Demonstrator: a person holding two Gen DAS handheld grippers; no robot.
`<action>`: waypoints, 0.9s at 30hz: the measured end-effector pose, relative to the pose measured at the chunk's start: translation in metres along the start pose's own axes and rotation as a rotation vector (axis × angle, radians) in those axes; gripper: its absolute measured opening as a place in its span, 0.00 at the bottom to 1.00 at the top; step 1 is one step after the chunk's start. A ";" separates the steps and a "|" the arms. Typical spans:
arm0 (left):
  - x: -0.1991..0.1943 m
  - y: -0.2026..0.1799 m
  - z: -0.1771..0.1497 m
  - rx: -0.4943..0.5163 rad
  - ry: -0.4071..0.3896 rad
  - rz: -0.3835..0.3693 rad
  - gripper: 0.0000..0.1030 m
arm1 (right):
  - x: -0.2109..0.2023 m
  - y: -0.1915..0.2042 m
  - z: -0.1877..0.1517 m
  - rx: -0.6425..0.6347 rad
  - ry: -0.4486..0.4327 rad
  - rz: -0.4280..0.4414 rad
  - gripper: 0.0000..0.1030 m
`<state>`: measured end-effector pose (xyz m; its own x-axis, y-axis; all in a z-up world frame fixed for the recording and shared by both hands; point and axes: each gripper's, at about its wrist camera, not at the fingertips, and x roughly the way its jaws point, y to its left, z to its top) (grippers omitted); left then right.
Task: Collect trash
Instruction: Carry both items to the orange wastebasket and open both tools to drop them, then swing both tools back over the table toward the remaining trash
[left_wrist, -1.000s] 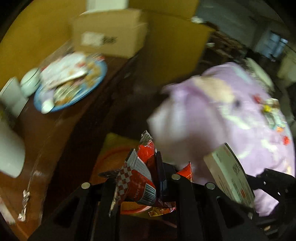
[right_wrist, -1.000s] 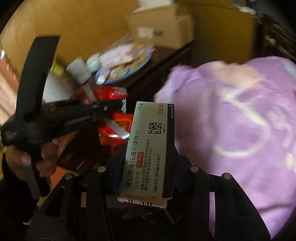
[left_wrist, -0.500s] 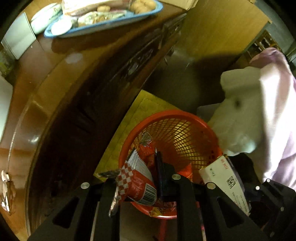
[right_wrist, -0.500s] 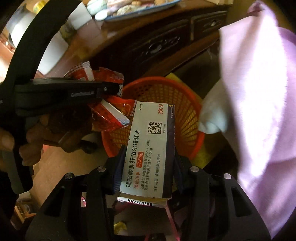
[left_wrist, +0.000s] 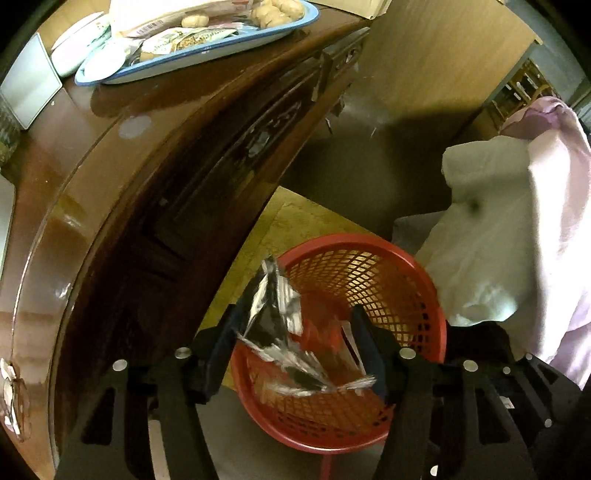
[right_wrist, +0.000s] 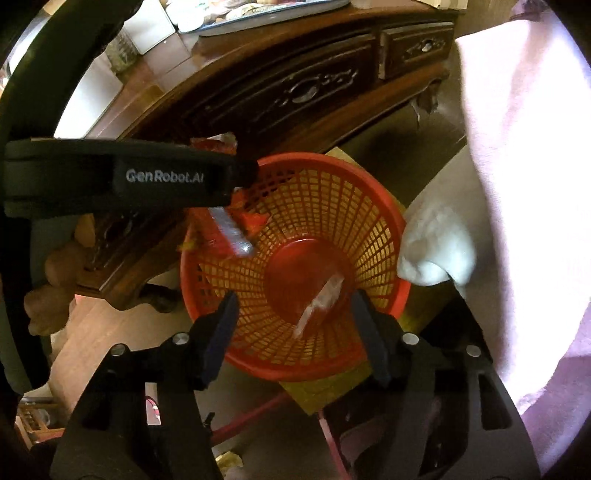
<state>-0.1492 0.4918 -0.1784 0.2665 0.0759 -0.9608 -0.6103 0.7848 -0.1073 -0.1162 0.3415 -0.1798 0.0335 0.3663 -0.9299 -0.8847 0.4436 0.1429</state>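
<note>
A red mesh basket (left_wrist: 413, 266) stands on the floor beside a dark wooden table. My left gripper (left_wrist: 298, 314) hangs over it with its jaws opening. The red and silver snack wrapper (left_wrist: 277, 314) is blurred between the fingers, loose and dropping. In the right wrist view the left gripper (right_wrist: 240, 181) reaches over the basket rim (right_wrist: 384, 206), with the wrapper (right_wrist: 231, 230) just below it. My right gripper (right_wrist: 294, 299) is also opening above the basket. The white medicine box (right_wrist: 321, 299) is a blur falling onto the basket's floor, free of the pads.
The wooden table (left_wrist: 110, 155) with carved drawers (right_wrist: 317, 85) curves along the left. A blue tray (left_wrist: 207, 55) of food packets sits on it. Pale purple and white cloth (left_wrist: 517, 240) hangs at the right. A yellow mat (left_wrist: 288, 218) lies under the basket. A hand (right_wrist: 55, 266) holds the left gripper.
Both grippers sank toward the basket, then stopped. Both have opened. The wrapper and the box have left the pads and are dropping into the basket.
</note>
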 end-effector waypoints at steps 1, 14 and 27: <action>0.000 -0.001 0.001 0.001 -0.002 -0.003 0.60 | -0.003 -0.001 -0.001 0.002 -0.004 0.002 0.62; -0.047 -0.032 -0.004 0.033 -0.069 -0.019 0.66 | -0.072 -0.006 -0.019 0.016 -0.124 -0.007 0.69; -0.138 -0.131 -0.021 0.191 -0.249 -0.132 0.67 | -0.196 -0.060 -0.071 0.135 -0.343 -0.126 0.75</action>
<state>-0.1216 0.3656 -0.0372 0.5224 0.0958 -0.8473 -0.4143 0.8970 -0.1540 -0.1028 0.1853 -0.0302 0.3123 0.5443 -0.7786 -0.7955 0.5978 0.0988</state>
